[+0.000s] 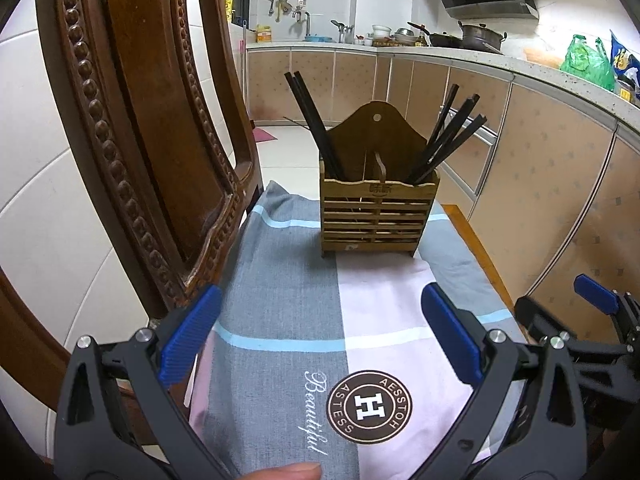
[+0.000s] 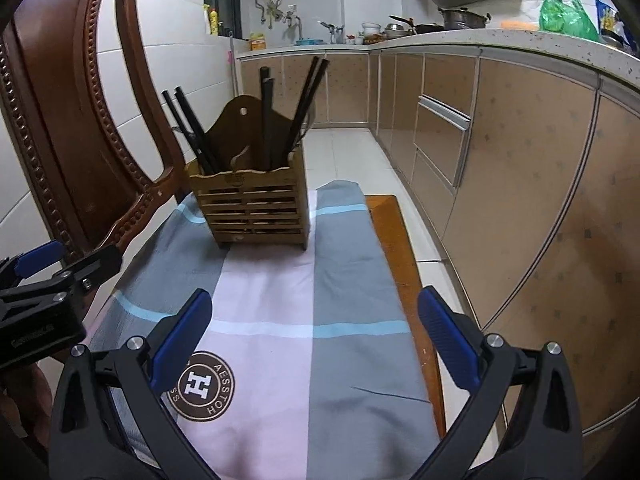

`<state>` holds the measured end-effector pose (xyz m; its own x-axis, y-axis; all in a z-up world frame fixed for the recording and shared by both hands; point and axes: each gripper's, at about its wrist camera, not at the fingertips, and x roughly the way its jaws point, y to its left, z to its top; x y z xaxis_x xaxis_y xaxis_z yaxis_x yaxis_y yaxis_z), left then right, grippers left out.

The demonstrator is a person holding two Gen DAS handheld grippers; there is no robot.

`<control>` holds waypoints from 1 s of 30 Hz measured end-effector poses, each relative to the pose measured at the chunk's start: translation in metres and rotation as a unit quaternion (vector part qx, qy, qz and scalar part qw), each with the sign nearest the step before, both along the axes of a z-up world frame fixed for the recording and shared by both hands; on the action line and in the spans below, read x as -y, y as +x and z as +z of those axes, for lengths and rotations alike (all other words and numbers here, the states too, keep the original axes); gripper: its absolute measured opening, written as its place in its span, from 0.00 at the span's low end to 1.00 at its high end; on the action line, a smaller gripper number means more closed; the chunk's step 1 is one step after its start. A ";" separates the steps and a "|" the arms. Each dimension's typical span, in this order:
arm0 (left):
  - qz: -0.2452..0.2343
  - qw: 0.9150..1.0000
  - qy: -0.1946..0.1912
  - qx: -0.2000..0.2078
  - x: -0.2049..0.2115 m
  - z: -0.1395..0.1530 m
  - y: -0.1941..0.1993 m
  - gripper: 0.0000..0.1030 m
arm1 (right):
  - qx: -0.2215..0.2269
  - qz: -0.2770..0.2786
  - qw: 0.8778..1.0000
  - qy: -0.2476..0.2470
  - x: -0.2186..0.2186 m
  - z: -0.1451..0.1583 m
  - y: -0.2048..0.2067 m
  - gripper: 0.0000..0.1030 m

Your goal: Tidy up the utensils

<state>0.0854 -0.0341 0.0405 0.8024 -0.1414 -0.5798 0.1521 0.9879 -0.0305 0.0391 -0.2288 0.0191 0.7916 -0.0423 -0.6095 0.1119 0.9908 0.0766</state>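
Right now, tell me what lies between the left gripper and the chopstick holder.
Only bare cloth: the left wrist view shows nothing else between the open left gripper and the chopstick holder.

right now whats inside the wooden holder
Black chopsticks lean out of the wooden holder, one bunch in the left compartment and another in the right. Their lower ends are mostly hidden behind the slatted front, so anything lying at the bottom cannot be seen.

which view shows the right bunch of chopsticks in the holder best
The left wrist view: the right bunch of chopsticks fans out clear of the bamboo holder, each stick distinct. The right wrist view shows them more bunched together.
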 end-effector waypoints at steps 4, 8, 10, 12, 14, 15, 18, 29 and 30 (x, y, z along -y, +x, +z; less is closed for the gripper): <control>0.000 1.000 -0.001 -0.002 -0.002 -0.001 0.001 0.96 | 0.004 -0.006 1.000 0.000 0.003 0.000 0.000 0.97; 0.000 1.000 0.001 -0.001 -0.002 0.000 0.000 0.96 | 0.006 -0.007 1.000 0.000 0.003 0.001 0.000 0.97; 0.000 1.000 0.001 0.000 -0.002 -0.001 0.000 0.96 | 0.009 -0.008 1.000 -0.003 0.003 0.002 0.001 0.97; 0.000 1.000 0.002 -0.001 -0.002 -0.001 0.000 0.96 | 0.010 -0.010 1.000 -0.004 0.003 0.003 0.001 0.97; 0.001 1.000 0.002 -0.001 -0.003 -0.001 0.000 0.96 | 0.010 -0.012 1.000 -0.003 0.005 0.003 0.001 0.97; 0.002 1.000 0.002 -0.002 -0.003 -0.002 0.000 0.96 | 0.010 -0.012 1.000 -0.003 0.005 0.003 0.001 0.97; 0.002 1.000 0.004 -0.002 -0.003 -0.002 0.000 0.96 | 0.010 -0.013 1.000 -0.005 0.005 0.002 0.002 0.97; 0.001 1.000 0.005 -0.004 -0.002 -0.005 0.001 0.96 | 0.010 -0.017 1.000 -0.009 0.007 0.002 0.002 0.97; 0.002 1.000 0.006 -0.004 -0.002 -0.005 0.001 0.96 | 0.009 -0.017 1.000 -0.009 0.007 0.001 0.002 0.97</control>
<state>0.0868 -0.0320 0.0355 0.7984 -0.1321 -0.5874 0.1485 0.9887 -0.0204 0.0413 -0.2363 0.0205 0.8006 -0.0801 -0.5939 0.1445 0.9876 0.0615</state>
